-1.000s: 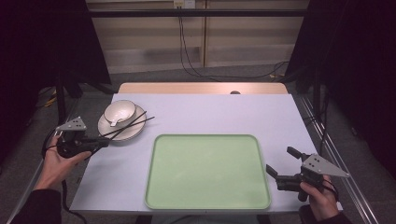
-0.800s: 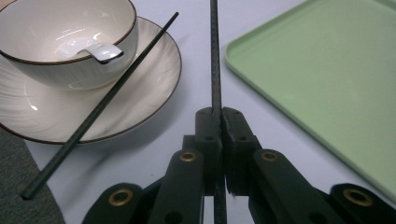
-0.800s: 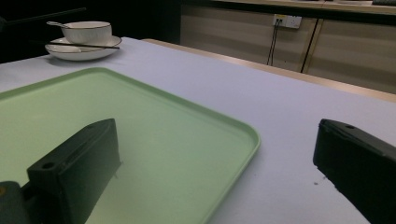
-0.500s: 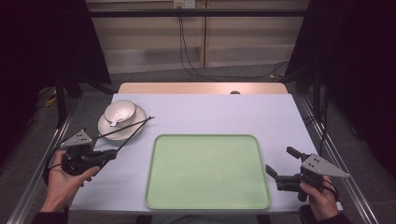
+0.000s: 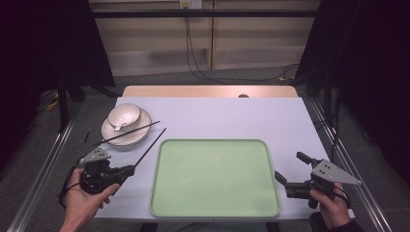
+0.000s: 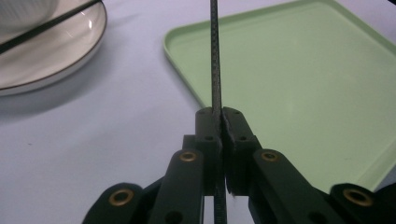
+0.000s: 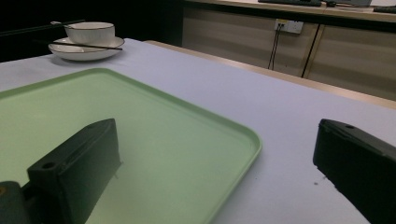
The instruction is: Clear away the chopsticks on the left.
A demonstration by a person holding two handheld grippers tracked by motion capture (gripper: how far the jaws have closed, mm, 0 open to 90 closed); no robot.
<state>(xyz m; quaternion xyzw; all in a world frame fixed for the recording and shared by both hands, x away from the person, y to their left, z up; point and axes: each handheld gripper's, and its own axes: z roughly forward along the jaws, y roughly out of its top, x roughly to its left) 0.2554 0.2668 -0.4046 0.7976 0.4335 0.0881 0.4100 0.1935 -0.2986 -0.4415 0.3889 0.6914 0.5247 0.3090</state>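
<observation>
The left gripper (image 5: 129, 170), jaws clamped on one black chopstick (image 5: 151, 147), has drawn it off the plate (image 5: 112, 134) toward seven o'clock; the right gripper (image 5: 289, 174) waits wide open beside the green tray (image 5: 215, 208).

Chopstick (image 6: 215, 56) tip beyond the left gripper view's top edge; plate (image 6: 56, 46) cropped.

We see a slim black chopstick (image 6: 215, 56) with a finely ridged, matt surface, pinched between matt black plastic fingers (image 6: 208, 130) studded with brass-coloured rivets. The green tray (image 5: 215, 212) looks like smooth plastic with a soft sheen. The plate (image 6: 70, 56) is glossy glazed ceramic, and the table (image 5: 232, 116) is smooth and matt.
</observation>
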